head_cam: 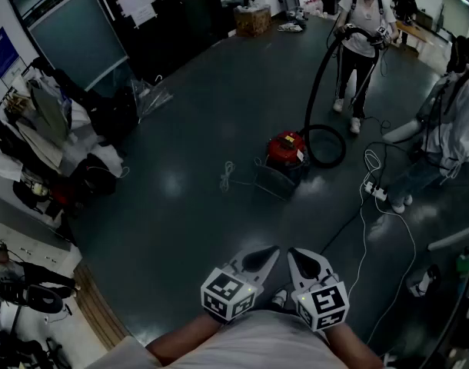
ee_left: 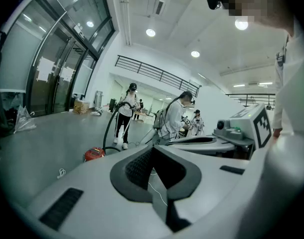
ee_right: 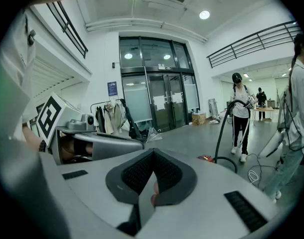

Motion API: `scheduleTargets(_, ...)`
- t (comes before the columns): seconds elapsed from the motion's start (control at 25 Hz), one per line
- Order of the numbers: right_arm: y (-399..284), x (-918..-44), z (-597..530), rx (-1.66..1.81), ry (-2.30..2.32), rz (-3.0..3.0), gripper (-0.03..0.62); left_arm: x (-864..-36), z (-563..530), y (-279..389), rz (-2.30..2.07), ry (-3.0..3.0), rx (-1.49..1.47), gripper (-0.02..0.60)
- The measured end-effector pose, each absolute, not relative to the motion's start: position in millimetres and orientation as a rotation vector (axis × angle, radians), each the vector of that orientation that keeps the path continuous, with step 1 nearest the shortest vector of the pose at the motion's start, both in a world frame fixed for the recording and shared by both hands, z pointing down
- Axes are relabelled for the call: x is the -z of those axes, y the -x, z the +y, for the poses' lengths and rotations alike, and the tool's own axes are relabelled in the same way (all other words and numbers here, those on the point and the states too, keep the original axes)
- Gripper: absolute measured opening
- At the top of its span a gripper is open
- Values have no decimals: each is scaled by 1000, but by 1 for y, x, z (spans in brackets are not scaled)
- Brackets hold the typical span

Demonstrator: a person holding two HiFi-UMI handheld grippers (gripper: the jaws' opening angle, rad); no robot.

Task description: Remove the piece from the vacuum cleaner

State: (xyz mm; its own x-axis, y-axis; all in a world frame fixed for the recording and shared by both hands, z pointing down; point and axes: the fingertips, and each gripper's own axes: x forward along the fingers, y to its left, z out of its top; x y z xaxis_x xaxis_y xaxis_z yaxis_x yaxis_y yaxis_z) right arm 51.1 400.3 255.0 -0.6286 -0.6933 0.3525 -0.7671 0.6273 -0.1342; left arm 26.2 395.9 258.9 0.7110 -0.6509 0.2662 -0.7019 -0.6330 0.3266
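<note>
A small red vacuum cleaner (head_cam: 287, 151) stands on the dark floor some way ahead of me, with a grey part (head_cam: 274, 181) lying against its near side. Its black hose (head_cam: 325, 141) loops beside it and rises to a person (head_cam: 361, 33) who holds the wand. My left gripper (head_cam: 270, 252) and right gripper (head_cam: 295, 254) are side by side close to my body, both shut and empty, far from the vacuum. The vacuum cleaner (ee_left: 94, 154) is small and distant beyond the left gripper (ee_left: 153, 151). It also shows past the right gripper (ee_right: 153, 152) as a red vacuum cleaner (ee_right: 207, 158).
A second person (head_cam: 454, 125) stands at the right near a white power strip (head_cam: 375, 192) and trailing cables. A loose white cord (head_cam: 228, 175) lies left of the vacuum. Clothes racks and bags (head_cam: 50, 137) line the left wall. A cardboard box (head_cam: 252, 19) sits at the far end.
</note>
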Motion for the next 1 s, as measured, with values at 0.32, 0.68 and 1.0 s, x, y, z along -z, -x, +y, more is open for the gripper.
scheduleTargets(0.32,-67,-262,389,-400,-1173,-2589,15,-264,387,-40,-1063,-2510,-183,5)
scheduleTargets(0.68,-80,-268,377,-453,-1130,-2626,15,-272,375,-52,-1077,-2511,-231,5)
scheduleTargets(1.0,-71,-268,327,-440,-1151,-2643,15,-276,323,-46,-1074,-2525,-227,5)
